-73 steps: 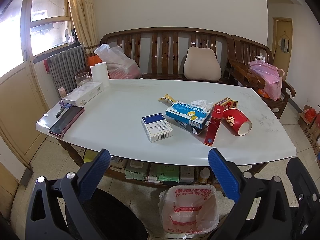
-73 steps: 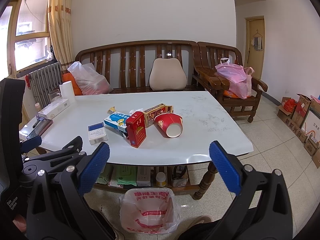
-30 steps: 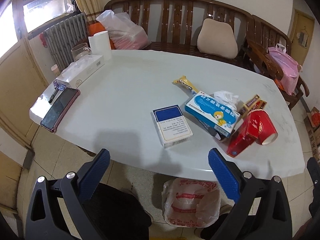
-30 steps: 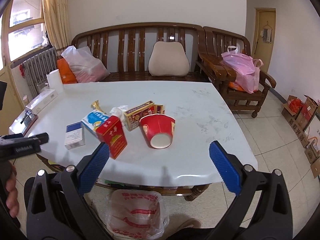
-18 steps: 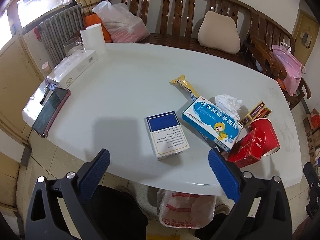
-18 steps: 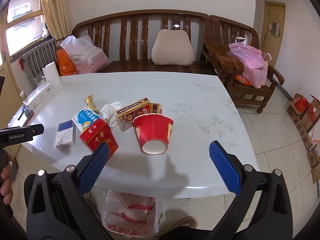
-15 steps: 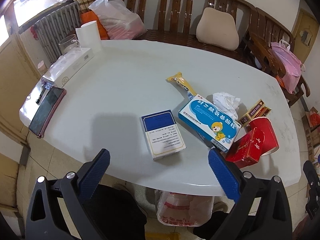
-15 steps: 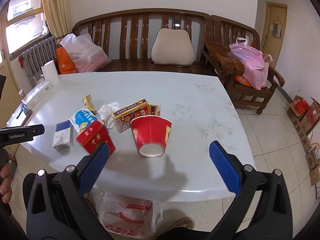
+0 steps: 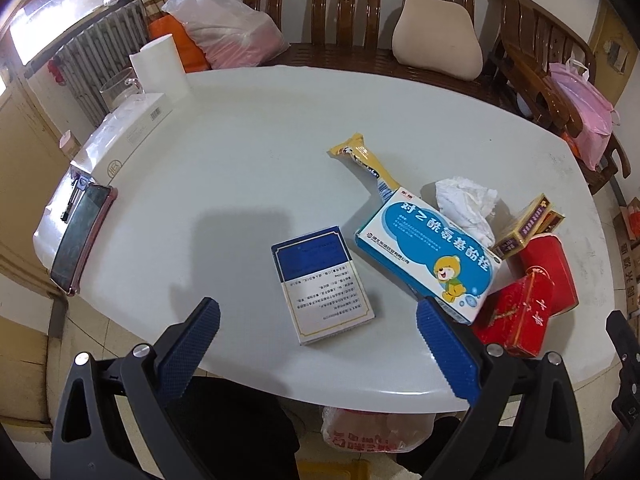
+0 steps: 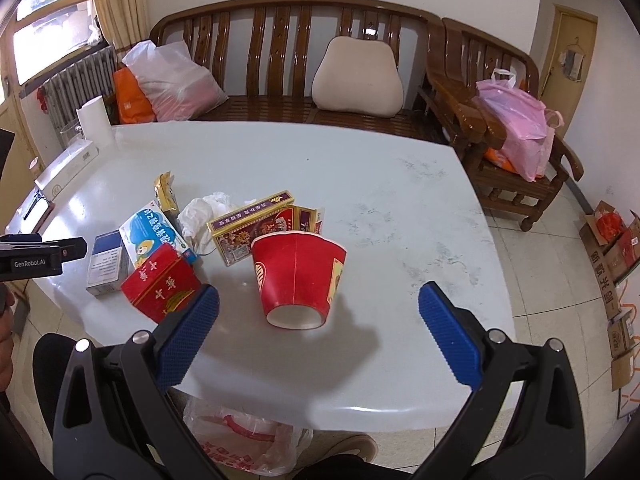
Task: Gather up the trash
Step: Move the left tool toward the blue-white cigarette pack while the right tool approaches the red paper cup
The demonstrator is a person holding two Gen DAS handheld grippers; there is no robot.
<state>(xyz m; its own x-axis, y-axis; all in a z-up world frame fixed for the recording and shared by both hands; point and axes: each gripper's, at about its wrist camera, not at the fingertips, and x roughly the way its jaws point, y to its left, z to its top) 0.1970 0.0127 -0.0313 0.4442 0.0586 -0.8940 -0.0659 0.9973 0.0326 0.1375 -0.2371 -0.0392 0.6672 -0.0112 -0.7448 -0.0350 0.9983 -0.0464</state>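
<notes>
**Trash clustered on white table; both grippers empty, jaws apart**

The red paper cup (image 10: 298, 278) lies on its side on the white table (image 10: 400, 208), mouth toward the table's near edge. All positions below are given relative to this cup.

Touching its left flank in the right wrist view is a red carton (image 10: 162, 284), tilted. Just behind the cup lies a gold-and-maroon box (image 10: 256, 224) with its flap open. Left of that box sits a crumpled white tissue (image 10: 204, 212), and beyond the tissue a yellow snack wrapper (image 10: 166, 194). A blue-and-white medicine box (image 9: 428, 252) lies left of the cup, its corner over the red carton's side. Farther left, apart from the pile, a blue-and-white pack (image 9: 322, 282) lies flat.

Right gripper (image 10: 318, 322): hovers just in front of the cup, fingers spread wide, nothing between them. Left gripper (image 9: 318, 334): hovers over the near edge by the blue-and-white pack, likewise spread wide and empty.

Below the table edge nearest the cup, a white plastic bag with red print (image 10: 240, 440) stands on the floor.

Well away from the cup, at the table's far left end: a phone (image 9: 82, 236), a long white box (image 9: 124, 132), a paper roll (image 9: 160, 64). A wooden bench (image 10: 288, 40) stands behind the table
</notes>
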